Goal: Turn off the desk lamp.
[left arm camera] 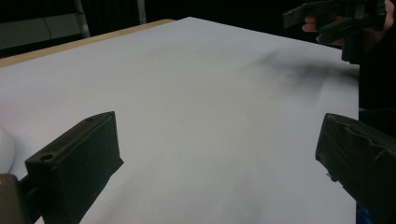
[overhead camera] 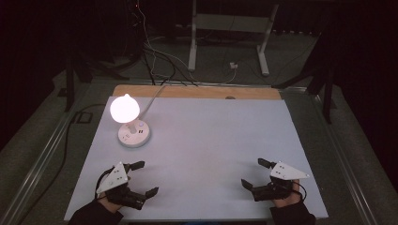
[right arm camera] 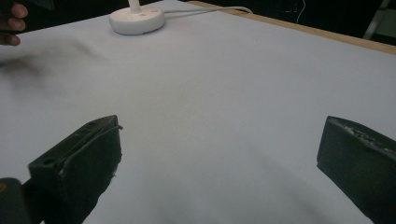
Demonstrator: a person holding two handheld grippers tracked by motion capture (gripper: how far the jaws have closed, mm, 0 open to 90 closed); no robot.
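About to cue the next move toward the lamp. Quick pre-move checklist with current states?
1. Left gripper open with nothing between the jaws: ok, wide apart in its own view.
2. Right gripper open with nothing between the jaws: ok.
3. Lamp upright on its round base at the far left of the table: ok, head lit.
4. Path from the left gripper to the lamp free of things: ok, bare white surface between them.
5. Lamp cable clear of the grippers: ok, it runs off the far edge, away from both.
6. State of the buttons on the lamp base: cannot tell, too small.
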